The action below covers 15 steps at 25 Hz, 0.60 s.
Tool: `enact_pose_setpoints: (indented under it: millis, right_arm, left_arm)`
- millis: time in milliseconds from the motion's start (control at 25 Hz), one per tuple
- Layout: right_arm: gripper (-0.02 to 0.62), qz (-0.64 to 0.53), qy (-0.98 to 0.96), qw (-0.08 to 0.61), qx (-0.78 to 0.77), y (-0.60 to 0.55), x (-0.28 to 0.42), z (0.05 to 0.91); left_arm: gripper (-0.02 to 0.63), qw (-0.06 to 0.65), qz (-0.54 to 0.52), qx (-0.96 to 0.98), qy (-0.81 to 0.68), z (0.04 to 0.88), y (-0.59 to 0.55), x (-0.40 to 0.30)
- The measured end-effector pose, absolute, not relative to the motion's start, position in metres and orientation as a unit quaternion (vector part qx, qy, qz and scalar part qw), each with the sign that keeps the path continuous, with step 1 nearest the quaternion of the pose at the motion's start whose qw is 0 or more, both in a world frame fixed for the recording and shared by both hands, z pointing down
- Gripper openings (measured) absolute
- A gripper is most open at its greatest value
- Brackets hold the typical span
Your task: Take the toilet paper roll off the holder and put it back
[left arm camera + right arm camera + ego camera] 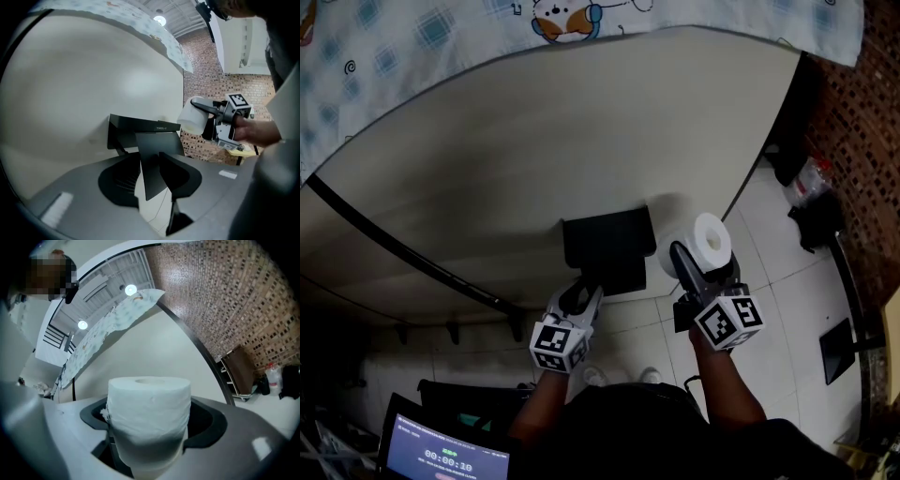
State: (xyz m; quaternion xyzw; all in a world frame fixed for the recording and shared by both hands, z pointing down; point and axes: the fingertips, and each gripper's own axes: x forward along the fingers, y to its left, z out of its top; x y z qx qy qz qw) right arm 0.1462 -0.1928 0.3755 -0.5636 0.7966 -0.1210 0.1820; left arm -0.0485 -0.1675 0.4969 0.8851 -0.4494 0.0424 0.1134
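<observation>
Between jaws of the right gripper (150, 423), the toilet paper roll (149, 399).

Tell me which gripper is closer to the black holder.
Left. The left gripper clamps the flap of the holder; the right gripper holds the toilet paper roll off to its right.

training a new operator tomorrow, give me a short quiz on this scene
1. What does the right hand-held gripper hold? A) toilet paper roll B) bottle C) towel
2. True or false: the roll sits on the black holder.
3. Which hand-held gripper has the holder's flap between its jaws?
Key: 1 A. 2 false, it is held clear, beside the holder. 3 the left hand-held gripper, closed on it.
</observation>
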Motion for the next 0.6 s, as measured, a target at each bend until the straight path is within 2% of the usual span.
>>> enact_pose_setpoints:
  millis: [240,600]
  right_arm:
    - [0.443,-0.213,0.761,0.247,-0.561,-0.197,0.173,0.423]
    - [0.439,-0.303,0.740,0.328,-0.503,-0.204,0.167,0.454]
  left_arm:
    - [0.143,0.140,0.036,0.896,-0.421,0.484,-0.151,-0.046]
    - [0.124,0.208,-0.011,0.900,-0.382,0.473,-0.145,-0.047]
